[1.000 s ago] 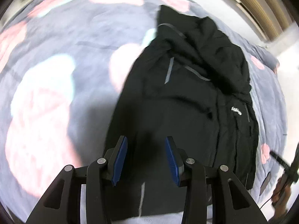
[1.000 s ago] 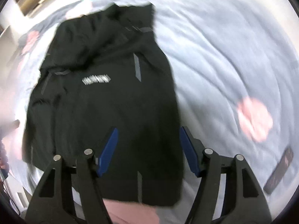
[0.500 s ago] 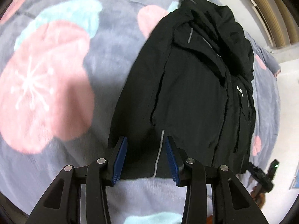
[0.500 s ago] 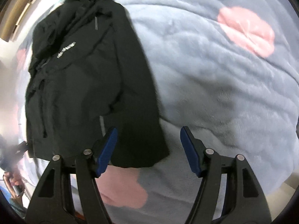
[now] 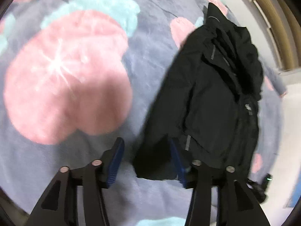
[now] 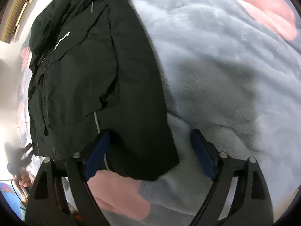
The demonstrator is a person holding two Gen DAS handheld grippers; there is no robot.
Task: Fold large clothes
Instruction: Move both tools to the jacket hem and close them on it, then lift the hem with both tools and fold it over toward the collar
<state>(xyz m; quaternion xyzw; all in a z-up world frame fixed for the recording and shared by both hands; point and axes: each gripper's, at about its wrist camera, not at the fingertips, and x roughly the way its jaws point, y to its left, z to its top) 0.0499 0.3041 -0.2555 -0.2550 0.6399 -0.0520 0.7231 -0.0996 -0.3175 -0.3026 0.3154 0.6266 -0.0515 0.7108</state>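
A black jacket [image 5: 216, 103] lies flat on a grey fleece blanket, collar far and hem near. My left gripper [image 5: 147, 160] points steeply down at the hem's left corner. Its jaws are opening, the corner lies between them, and the left pad [image 5: 116, 160] stands clear of the cloth. In the right wrist view the jacket [image 6: 84, 66] fills the left half. My right gripper [image 6: 150, 154] straddles the hem's right corner, jaws opening wide. Its right pad [image 6: 203, 154] hangs over bare blanket and does not press the cloth.
The blanket [image 5: 65, 75] carries large pink and teal shapes and spreads wide to the left; in the right wrist view it [image 6: 225, 66] spreads to the right. A wooden frame [image 5: 272, 28] runs behind the collar. A blurred hand with a dark device [image 6: 18, 162] shows at the bed's edge.
Both grippers have come down closer to the hem and spread their jaws wider. The left one has shifted from the hem's middle to its left corner.
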